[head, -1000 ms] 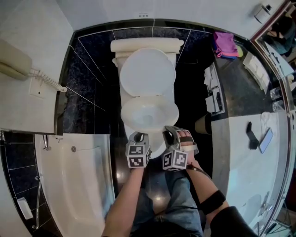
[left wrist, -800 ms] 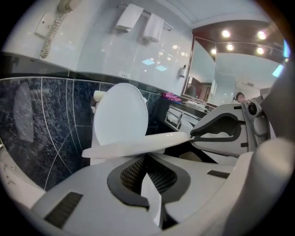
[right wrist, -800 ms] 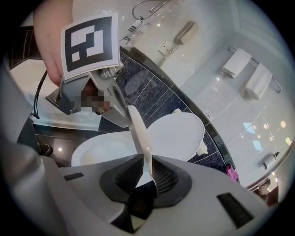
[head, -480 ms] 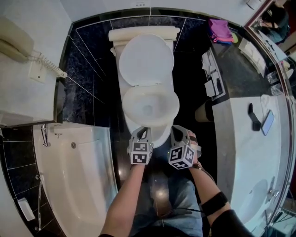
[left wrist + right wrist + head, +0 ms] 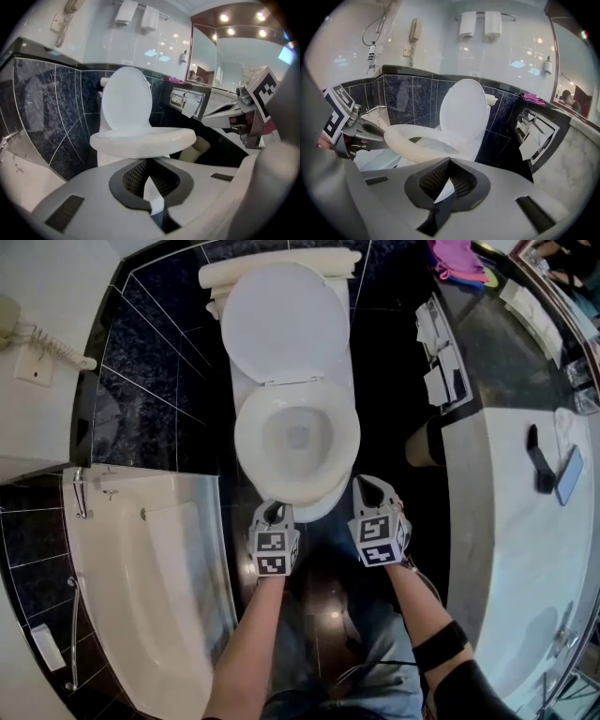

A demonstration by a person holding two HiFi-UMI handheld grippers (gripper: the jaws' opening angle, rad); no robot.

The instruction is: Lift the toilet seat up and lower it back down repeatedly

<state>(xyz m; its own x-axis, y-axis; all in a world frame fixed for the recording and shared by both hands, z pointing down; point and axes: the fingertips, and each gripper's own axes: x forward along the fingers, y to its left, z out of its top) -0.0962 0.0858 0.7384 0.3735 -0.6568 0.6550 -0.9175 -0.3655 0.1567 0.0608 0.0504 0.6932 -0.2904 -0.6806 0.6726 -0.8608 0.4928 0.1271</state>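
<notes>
The white toilet seat (image 5: 247,442) lies down on the bowl, and the lid (image 5: 284,322) stands up against the tank. My left gripper (image 5: 274,510) is at the bowl's front left edge, just under the seat's front rim (image 5: 143,139), shut with nothing between its pads. My right gripper (image 5: 367,487) is beside the bowl's front right, also shut and empty. In the right gripper view the seat (image 5: 405,140) is ahead and to the left, clear of the right gripper (image 5: 449,163). I cannot tell whether the left gripper (image 5: 149,164) touches the seat.
A white bathtub (image 5: 141,596) lies close on the left. On the right runs a marble counter (image 5: 525,559) with a phone (image 5: 568,474). Paper holders (image 5: 441,357) and a small bin (image 5: 427,442) sit beside the toilet. The person's legs are right behind the grippers.
Both grippers have drawn back from the bowl's front and sunk lower. The right gripper has rolled, so its marker cube now faces up. The seat stays down.
</notes>
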